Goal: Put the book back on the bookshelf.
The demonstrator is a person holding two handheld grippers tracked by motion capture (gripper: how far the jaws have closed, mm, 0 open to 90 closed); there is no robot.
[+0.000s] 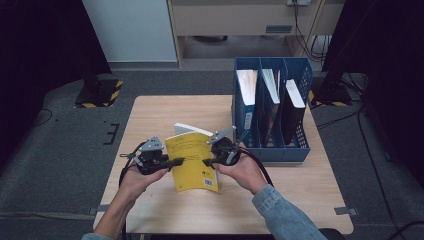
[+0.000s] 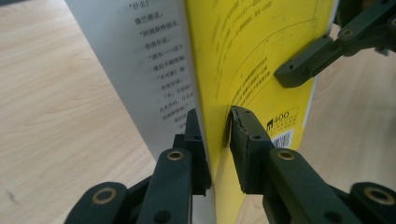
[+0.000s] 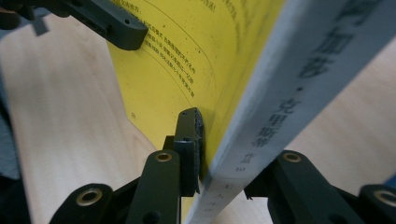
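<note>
A yellow paperback book (image 1: pixel 192 160) is held just above the wooden table (image 1: pixel 150 120), between my two grippers. My left gripper (image 1: pixel 177 161) grips its left edge. In the left gripper view its jaws (image 2: pixel 212 126) are shut on the book's yellow cover (image 2: pixel 252 51) and the white printed flap (image 2: pixel 149 60) behind it. My right gripper (image 1: pixel 206 162) clamps the opposite side. In the right gripper view its jaws (image 3: pixel 224 140) pinch the book (image 3: pixel 177 60) at its white spine (image 3: pixel 303 88). Each gripper view also shows the other gripper's finger (image 2: pixel 303 63) (image 3: pixel 112 23) pressing on the cover farther off.
A blue three-slot file rack (image 1: pixel 280 152) stands at the table's right rear, close to my right hand, with books upright in its slots. Bare tabletop lies to the left and in front of the book. Dark stands flank the table on the floor.
</note>
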